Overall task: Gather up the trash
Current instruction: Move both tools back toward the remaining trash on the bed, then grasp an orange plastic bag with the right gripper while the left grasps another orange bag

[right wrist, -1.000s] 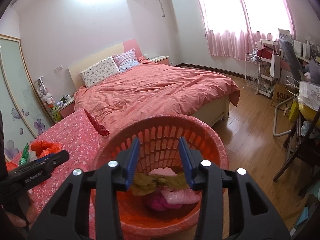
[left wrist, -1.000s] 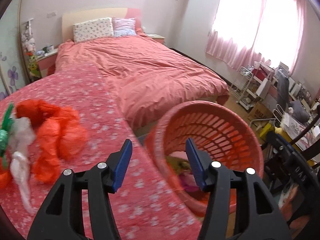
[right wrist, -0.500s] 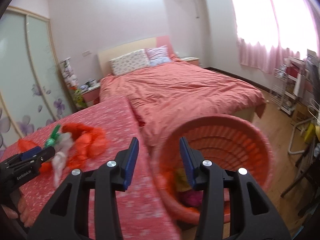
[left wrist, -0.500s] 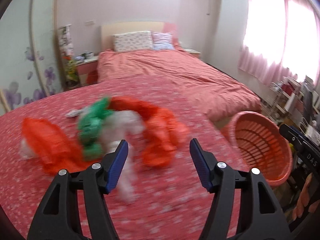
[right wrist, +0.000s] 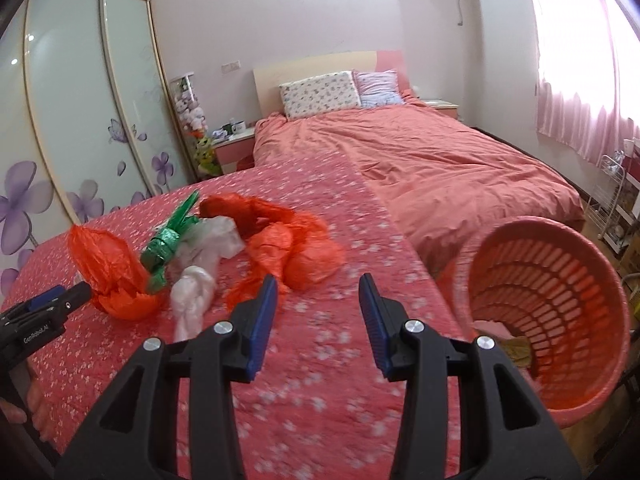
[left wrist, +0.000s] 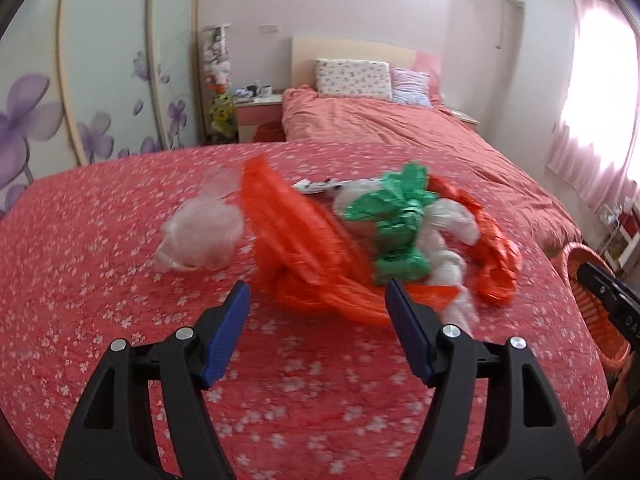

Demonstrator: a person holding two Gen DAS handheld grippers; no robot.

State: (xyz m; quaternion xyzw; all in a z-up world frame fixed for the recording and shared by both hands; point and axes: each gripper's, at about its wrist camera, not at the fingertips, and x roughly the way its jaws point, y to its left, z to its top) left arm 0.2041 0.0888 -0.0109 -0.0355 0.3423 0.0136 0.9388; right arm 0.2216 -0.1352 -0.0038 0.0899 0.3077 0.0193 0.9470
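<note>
A heap of crumpled plastic bags lies on the red flowered cover: orange bags [left wrist: 296, 240] [right wrist: 288, 248], a green bag [left wrist: 396, 220] [right wrist: 168, 244], white bags [left wrist: 448, 236] [right wrist: 196, 292] and a clear bag [left wrist: 200, 236]. My left gripper [left wrist: 318, 320] is open and empty, just short of the orange bags. My right gripper [right wrist: 318, 312] is open and empty, near the right orange bag. An orange slotted basket [right wrist: 552, 304] [left wrist: 588, 280] stands at the right beside the cover, with some trash inside.
A bed with a salmon duvet [right wrist: 432, 164] lies behind the flowered cover [right wrist: 320, 360]. A nightstand [left wrist: 260, 116] and sliding wardrobe doors [right wrist: 80, 100] are at the back left. A wire rack [right wrist: 616, 208] stands under the pink-curtained window at the right.
Both grippers have swung left, away from the basket and toward the heap of bags. The left gripper has come closer to the orange bags. Both stayed open.
</note>
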